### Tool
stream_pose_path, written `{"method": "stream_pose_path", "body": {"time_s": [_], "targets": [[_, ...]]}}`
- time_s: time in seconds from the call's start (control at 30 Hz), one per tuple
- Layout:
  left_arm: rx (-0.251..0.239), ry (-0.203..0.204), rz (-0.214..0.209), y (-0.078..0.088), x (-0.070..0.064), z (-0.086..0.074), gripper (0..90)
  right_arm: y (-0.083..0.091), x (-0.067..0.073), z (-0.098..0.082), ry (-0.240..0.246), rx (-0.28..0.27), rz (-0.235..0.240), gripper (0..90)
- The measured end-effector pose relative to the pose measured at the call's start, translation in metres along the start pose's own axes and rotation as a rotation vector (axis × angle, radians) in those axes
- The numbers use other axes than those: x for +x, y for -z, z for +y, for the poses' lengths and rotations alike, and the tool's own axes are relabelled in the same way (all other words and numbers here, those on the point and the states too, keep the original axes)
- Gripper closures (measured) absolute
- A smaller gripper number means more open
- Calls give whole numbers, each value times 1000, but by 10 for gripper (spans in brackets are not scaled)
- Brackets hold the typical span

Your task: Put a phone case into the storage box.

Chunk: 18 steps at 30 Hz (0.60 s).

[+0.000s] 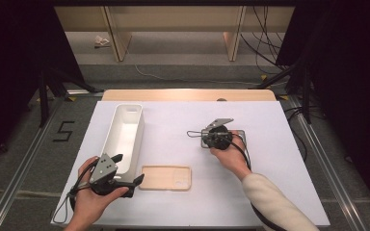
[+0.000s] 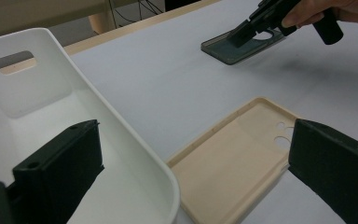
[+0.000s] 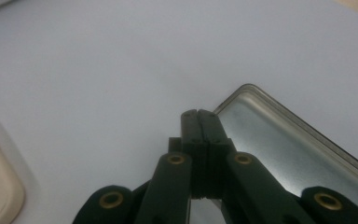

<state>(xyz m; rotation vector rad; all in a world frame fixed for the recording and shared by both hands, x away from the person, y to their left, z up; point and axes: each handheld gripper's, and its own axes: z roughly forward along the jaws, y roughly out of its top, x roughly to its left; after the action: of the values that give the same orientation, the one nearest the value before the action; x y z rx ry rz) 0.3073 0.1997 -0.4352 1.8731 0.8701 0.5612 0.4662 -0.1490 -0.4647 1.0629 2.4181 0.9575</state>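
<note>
A smoky grey phone case (image 1: 238, 134) lies flat right of the table's middle. My right gripper (image 1: 211, 138) is over it, pointing down, held by a hand in a cream sleeve. In the right gripper view its jaws (image 3: 200, 119) are shut flat against each other with nothing between them, tips at the rim of the grey case (image 3: 298, 140). A beige phone case (image 1: 166, 178) lies near the front edge. My left gripper (image 1: 127, 169) stands open, one jaw inside the white bin (image 1: 136, 126), the other over the beige case (image 2: 233, 163).
The long white bin (image 2: 135, 154) has a handle slot at its far end and nothing inside it. The white table cover (image 1: 173, 120) lies bare between the bin and the grey case (image 2: 214, 49). Shelving and cables stand beyond the table's far edge.
</note>
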Motion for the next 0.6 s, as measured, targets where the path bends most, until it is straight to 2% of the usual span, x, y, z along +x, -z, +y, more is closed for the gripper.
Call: {"method": "stream_pose_path", "body": {"time_s": [0.13,0.3,0.53,0.6], "targets": [[-2,-3,2,1,0,0,21,-12,3,4,5,26,-18,900],[1,1,1,1,1,0,21,-16,3,4,-15,50,-36,900],[2,-2,1,0,0,0,20,-19,0,-1,-27,93,-25,900],[2,1,2,0,1,0,20,-17,-1,-1,-17,103,-18,900]]}}
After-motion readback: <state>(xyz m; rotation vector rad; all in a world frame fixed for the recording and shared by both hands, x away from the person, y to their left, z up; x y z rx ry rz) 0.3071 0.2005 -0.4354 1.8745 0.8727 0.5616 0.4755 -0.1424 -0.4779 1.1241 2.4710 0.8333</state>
